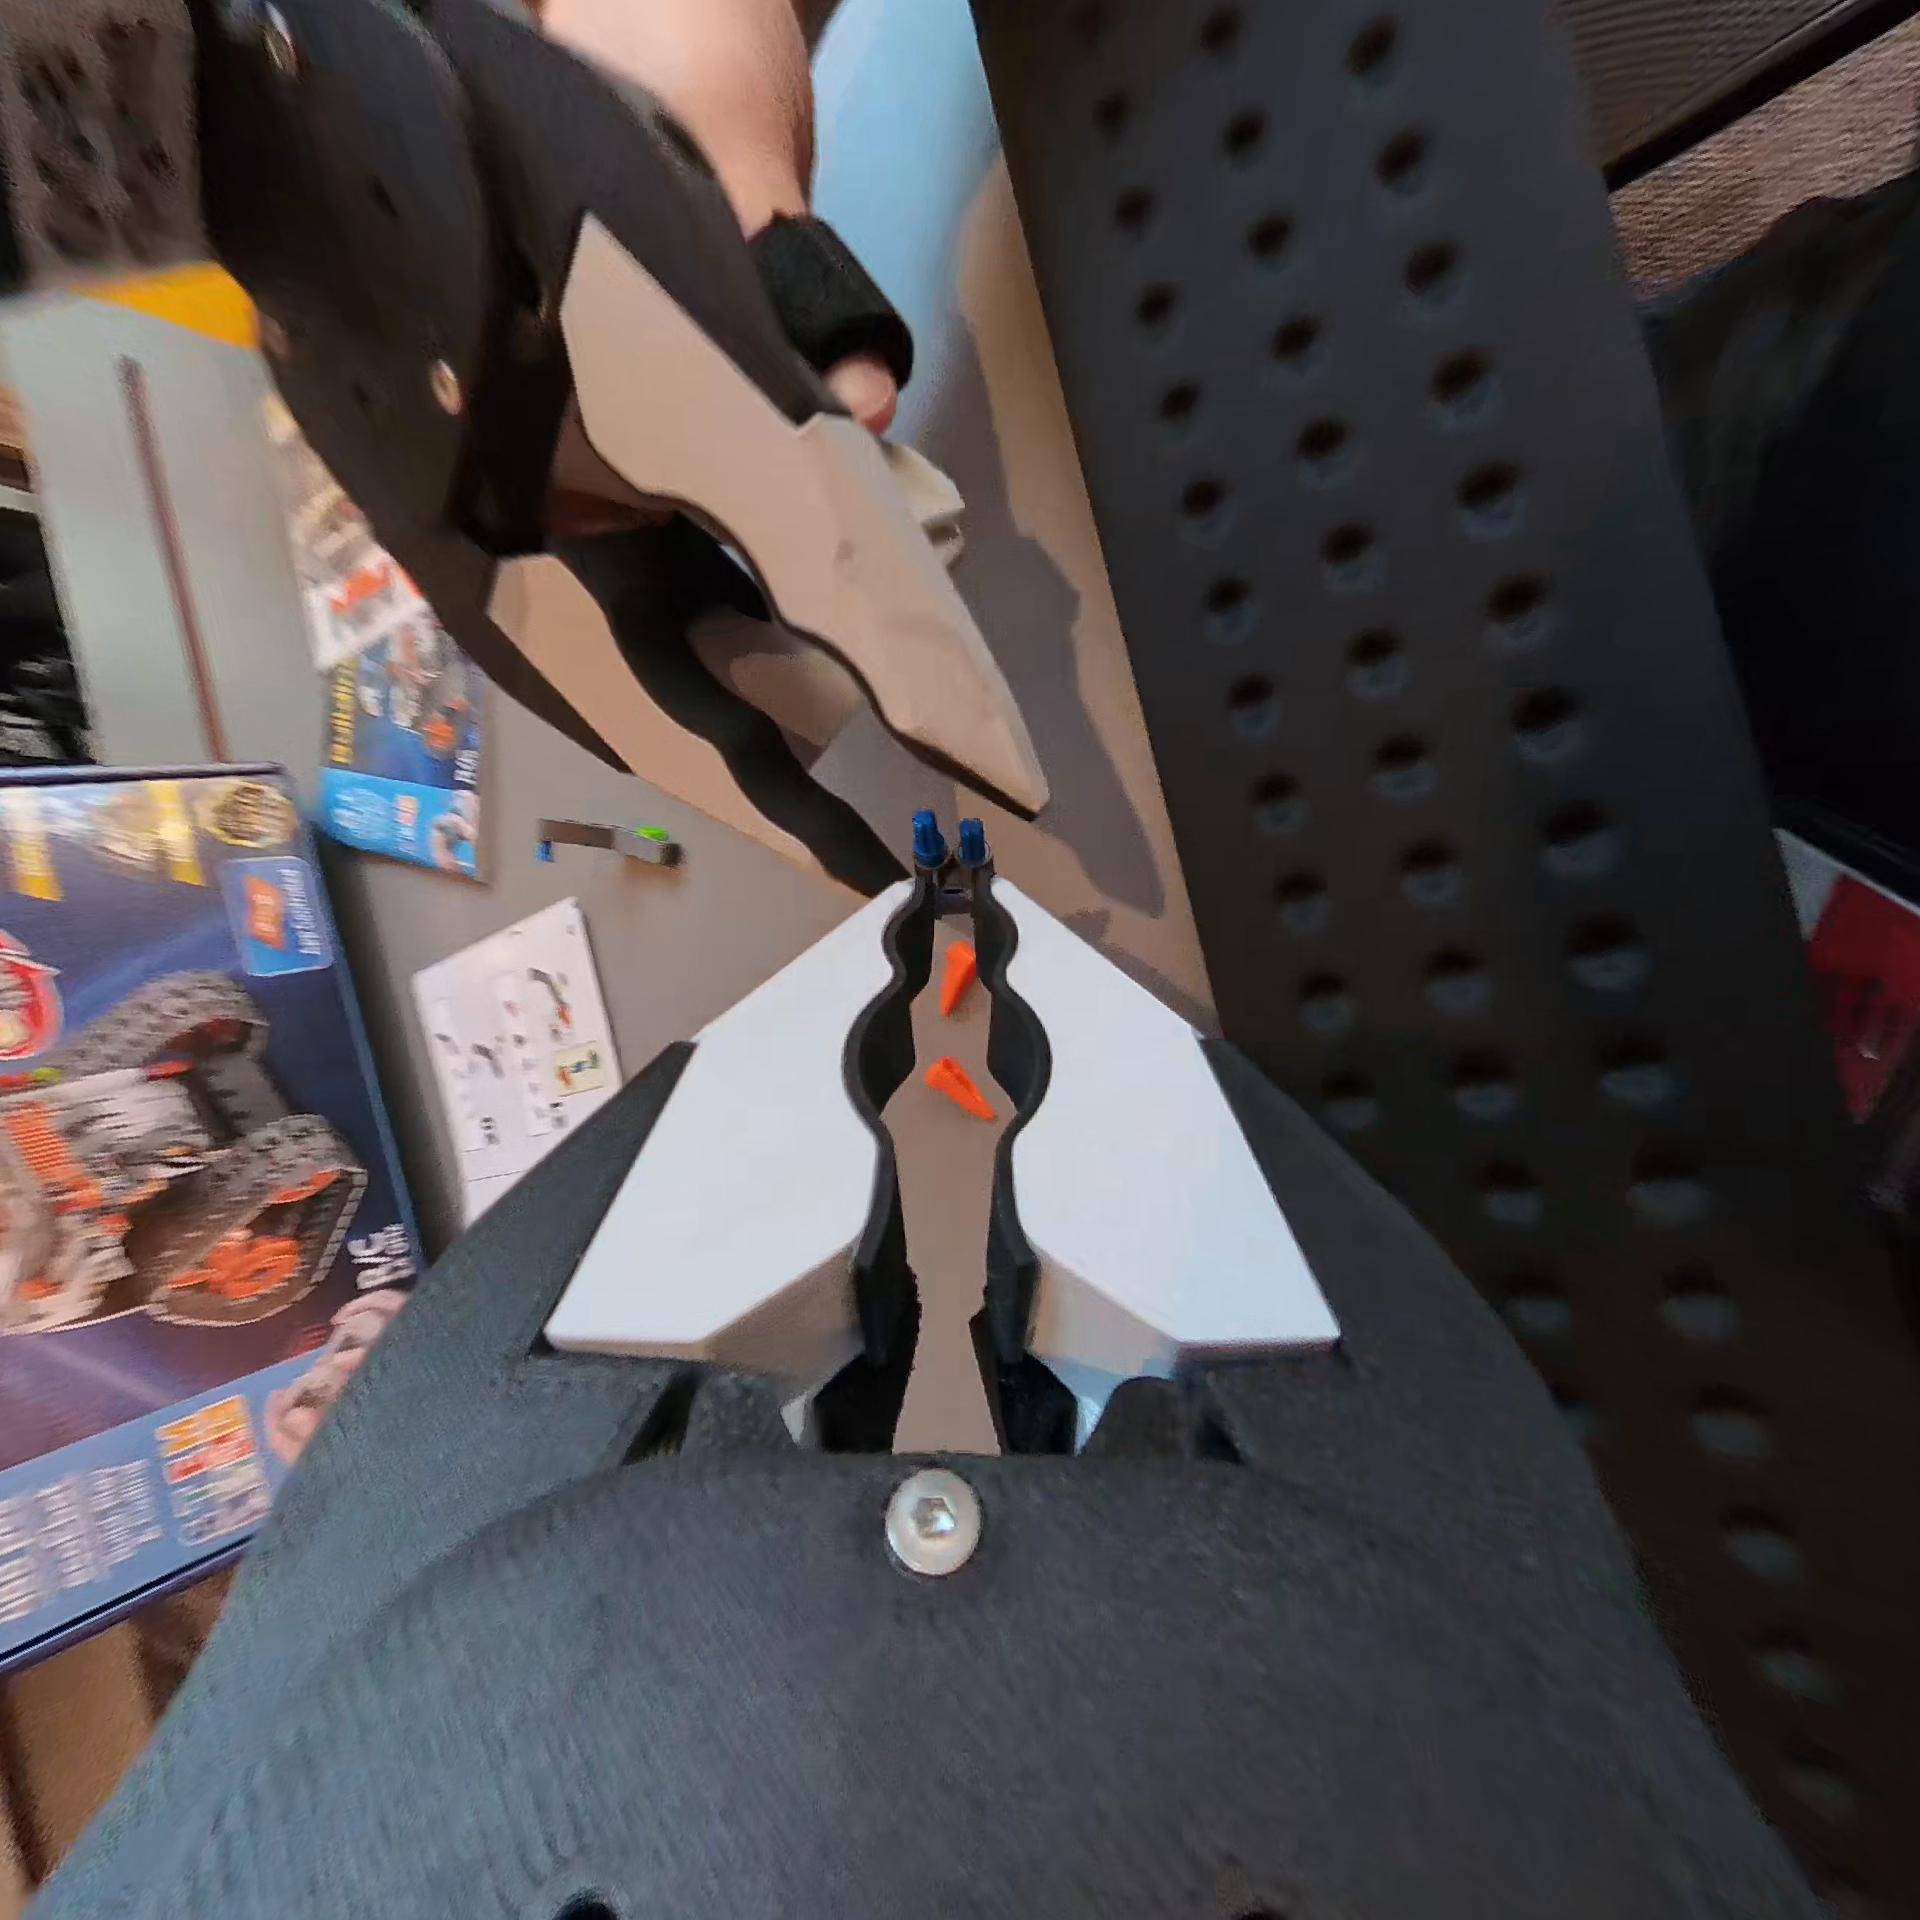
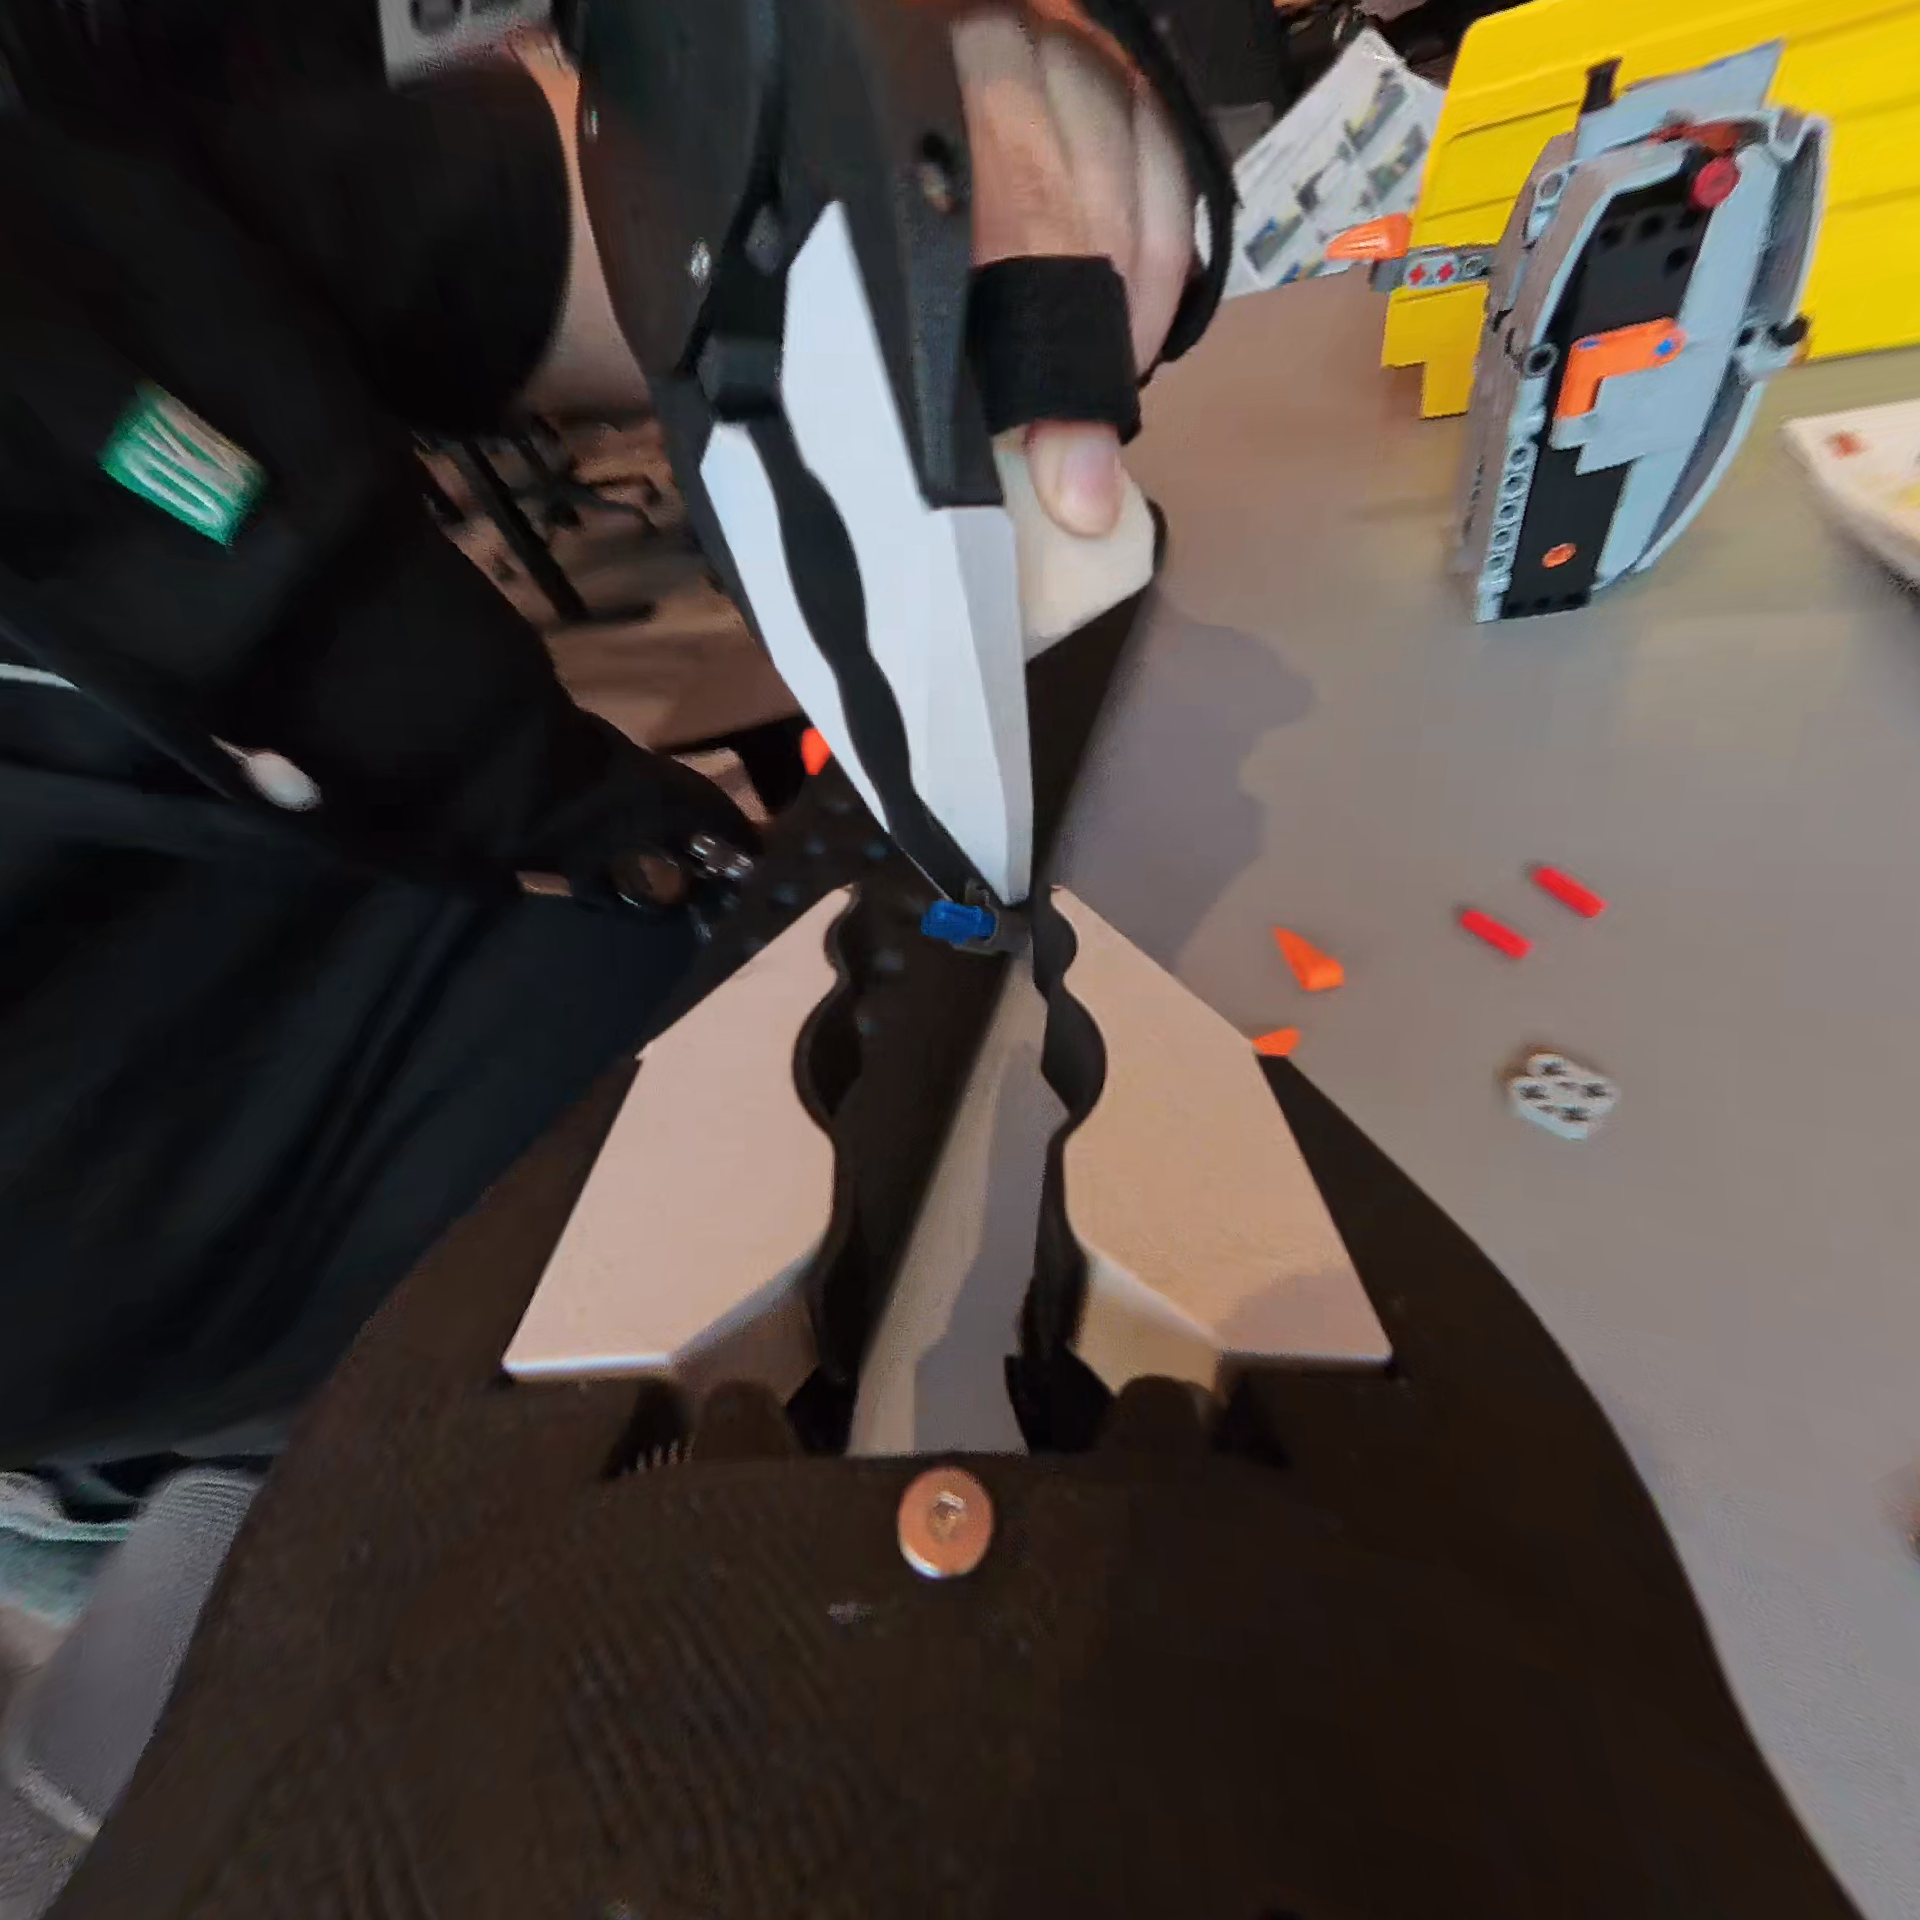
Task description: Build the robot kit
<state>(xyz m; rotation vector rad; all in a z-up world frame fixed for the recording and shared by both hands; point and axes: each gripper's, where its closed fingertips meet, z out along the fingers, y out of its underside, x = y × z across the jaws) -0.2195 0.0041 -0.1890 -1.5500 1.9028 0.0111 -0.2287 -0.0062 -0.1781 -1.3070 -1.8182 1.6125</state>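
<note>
My left gripper (image 1: 948, 891) is shut on a small black connector with two blue pins (image 1: 948, 844) and holds it above the grey table (image 1: 727, 862). My right gripper (image 2: 945, 914) is open, and its fingertips stand on either side of that connector (image 2: 954, 922). In the left wrist view the right gripper (image 1: 961, 844) comes in from the upper left. In the right wrist view the left gripper (image 2: 997, 894) comes down from above. Two orange wedge pieces (image 1: 958, 977) lie on the table under the left gripper.
A part-built grey, black and orange model (image 2: 1621, 364) stands before a yellow box (image 2: 1662, 94). Two red pieces (image 2: 1496, 932), orange wedges (image 2: 1311, 961) and a grey round piece (image 2: 1562, 1093) lie nearby. A toy box (image 1: 156, 1143), instruction sheet (image 1: 514, 1049) and black perforated chair back (image 1: 1455, 727) are close. The grippers are tip to tip, or close to it.
</note>
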